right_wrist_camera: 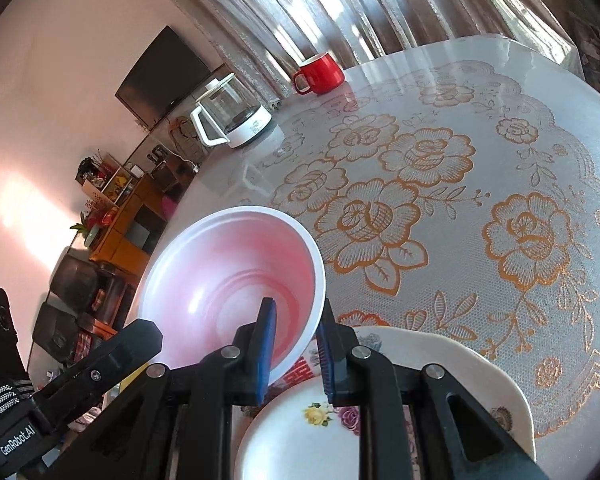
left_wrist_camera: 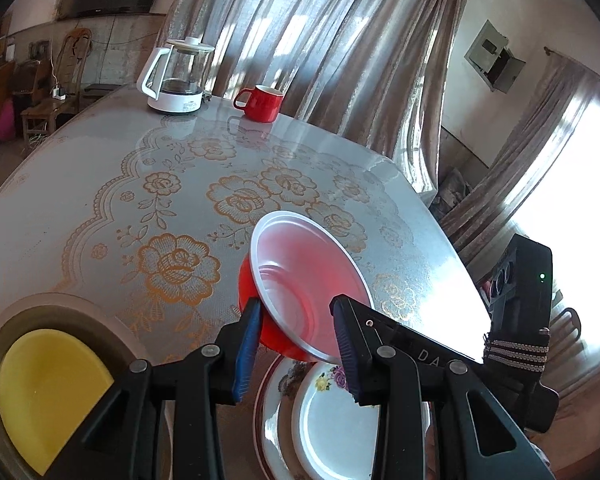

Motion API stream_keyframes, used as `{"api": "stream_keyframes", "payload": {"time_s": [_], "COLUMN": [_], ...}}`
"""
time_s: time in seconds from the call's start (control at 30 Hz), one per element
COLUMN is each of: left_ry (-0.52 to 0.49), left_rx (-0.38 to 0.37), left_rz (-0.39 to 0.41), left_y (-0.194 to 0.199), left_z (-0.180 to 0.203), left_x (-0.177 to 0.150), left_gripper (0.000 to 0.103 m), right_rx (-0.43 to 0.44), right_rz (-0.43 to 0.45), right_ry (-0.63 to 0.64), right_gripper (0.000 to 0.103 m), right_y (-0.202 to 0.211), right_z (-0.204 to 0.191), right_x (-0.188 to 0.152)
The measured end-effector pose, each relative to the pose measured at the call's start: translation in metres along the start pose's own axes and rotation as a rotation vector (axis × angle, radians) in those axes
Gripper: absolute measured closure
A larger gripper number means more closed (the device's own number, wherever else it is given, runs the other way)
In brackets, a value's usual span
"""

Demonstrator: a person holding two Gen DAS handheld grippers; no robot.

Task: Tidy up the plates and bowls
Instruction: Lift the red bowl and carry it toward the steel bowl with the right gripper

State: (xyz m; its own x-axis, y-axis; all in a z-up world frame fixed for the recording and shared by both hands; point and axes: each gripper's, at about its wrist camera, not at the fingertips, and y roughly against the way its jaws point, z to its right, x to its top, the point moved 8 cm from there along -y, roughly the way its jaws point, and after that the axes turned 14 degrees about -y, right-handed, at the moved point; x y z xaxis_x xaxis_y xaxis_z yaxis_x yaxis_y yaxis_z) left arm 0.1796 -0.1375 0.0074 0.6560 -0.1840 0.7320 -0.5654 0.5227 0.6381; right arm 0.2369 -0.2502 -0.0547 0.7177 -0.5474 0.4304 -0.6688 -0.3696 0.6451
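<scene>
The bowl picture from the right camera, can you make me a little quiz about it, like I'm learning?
1. True or false: the mug is blue.
2. The right tongs pinch the bowl by its: A rim, B bottom, C handle.
3. Fill in: the plate below the bowl has ____ painted on it.
Key: 1 false, it is red; 2 A; 3 flowers.
</scene>
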Motion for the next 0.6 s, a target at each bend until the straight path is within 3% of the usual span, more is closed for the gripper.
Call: {"api": "stream_keyframes", "payload": {"time_s": [0.6], "left_ry": [0.023], "left_rx": [-0.005], "left_rz": [0.023], "left_y": [0.029], "left_z": [-0.016], "left_x": [-0.022], "left_gripper": [0.067], "right_rx": [0.031], "right_rz": [-0.044], "right_ry": [0.048], "right_gripper": [0.084], "right_y": [-0.002], "right_z": [-0.028], "right_x": [-0.034]}}
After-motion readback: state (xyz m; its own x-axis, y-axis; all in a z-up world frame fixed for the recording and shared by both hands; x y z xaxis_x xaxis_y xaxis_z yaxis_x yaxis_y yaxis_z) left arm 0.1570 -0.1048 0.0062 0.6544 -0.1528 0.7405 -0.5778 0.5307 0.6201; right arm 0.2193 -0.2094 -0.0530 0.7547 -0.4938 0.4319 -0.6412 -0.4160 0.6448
